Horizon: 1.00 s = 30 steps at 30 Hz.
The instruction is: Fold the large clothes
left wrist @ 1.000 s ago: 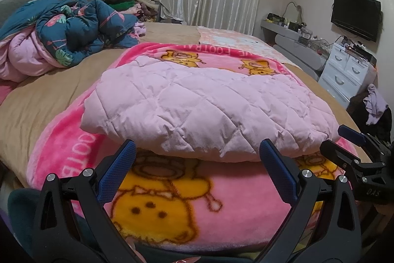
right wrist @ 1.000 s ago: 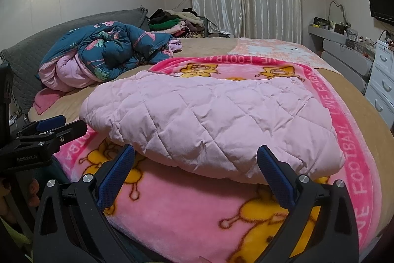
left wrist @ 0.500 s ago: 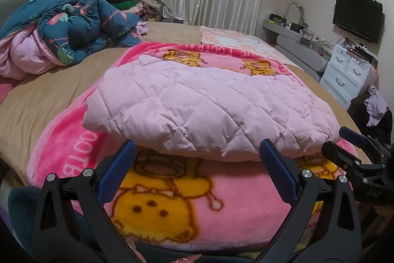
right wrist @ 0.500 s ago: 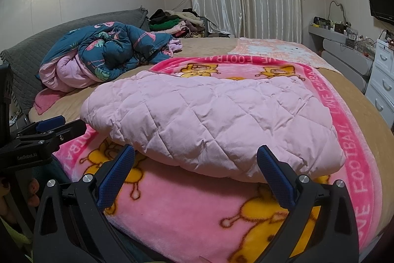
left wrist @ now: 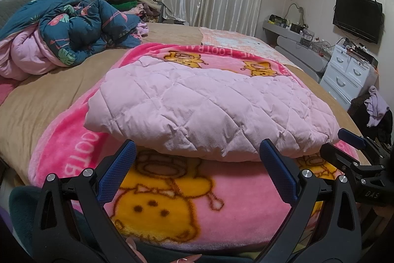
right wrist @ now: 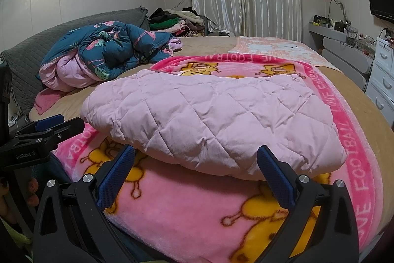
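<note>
A pale pink quilted garment (left wrist: 209, 107) lies folded in a thick flat bundle on a pink cartoon blanket (left wrist: 172, 201) on the bed; it also shows in the right wrist view (right wrist: 216, 120). My left gripper (left wrist: 197, 152) is open and empty, just short of the bundle's near edge. My right gripper (right wrist: 197, 154) is open and empty, also just short of that edge. The right gripper shows at the right of the left wrist view (left wrist: 354, 147), and the left gripper at the left of the right wrist view (right wrist: 49, 125).
A crumpled blue flamingo duvet (right wrist: 106, 51) lies at the bed's head on the left. A pile of clothes (right wrist: 177, 21) sits by the curtains. White drawers (left wrist: 349, 75), a grey shelf and a wall TV (left wrist: 357, 14) stand to the right of the bed.
The left wrist view has shifted slightly, with the bundle a little nearer to the fingers. Both grippers stay open and the garment has not moved.
</note>
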### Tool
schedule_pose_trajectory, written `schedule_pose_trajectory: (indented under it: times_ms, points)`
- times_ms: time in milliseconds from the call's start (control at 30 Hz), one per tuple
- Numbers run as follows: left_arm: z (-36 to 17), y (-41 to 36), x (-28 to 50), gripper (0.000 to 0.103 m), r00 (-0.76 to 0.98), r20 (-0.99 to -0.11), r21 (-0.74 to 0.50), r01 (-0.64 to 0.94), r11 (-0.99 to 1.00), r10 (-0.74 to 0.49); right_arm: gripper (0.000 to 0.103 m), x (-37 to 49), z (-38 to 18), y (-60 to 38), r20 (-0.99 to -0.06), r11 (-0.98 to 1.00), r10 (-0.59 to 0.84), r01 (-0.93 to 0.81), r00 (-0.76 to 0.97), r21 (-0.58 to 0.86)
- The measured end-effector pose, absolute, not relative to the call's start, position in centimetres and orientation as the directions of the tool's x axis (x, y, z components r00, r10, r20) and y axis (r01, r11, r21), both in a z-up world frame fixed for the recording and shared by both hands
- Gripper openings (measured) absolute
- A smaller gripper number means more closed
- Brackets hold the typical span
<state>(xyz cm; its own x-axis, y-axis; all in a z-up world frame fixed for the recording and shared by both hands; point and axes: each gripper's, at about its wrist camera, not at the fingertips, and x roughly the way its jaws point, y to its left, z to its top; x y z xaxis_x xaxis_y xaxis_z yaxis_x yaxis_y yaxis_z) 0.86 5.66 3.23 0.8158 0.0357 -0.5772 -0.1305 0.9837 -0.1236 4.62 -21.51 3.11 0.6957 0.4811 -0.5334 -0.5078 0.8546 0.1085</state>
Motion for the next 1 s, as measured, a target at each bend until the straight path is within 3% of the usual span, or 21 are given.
schedule_pose_trajectory:
  times_ms: [1000]
  points:
    - [3.22,5.73,0.63,0.094,0.814,-0.579,-0.124,-0.129,0.984,0.034,0.099,4.56,3.03,-21.58,-0.535,0.861,0.474,-0.496,0.7,0.114]
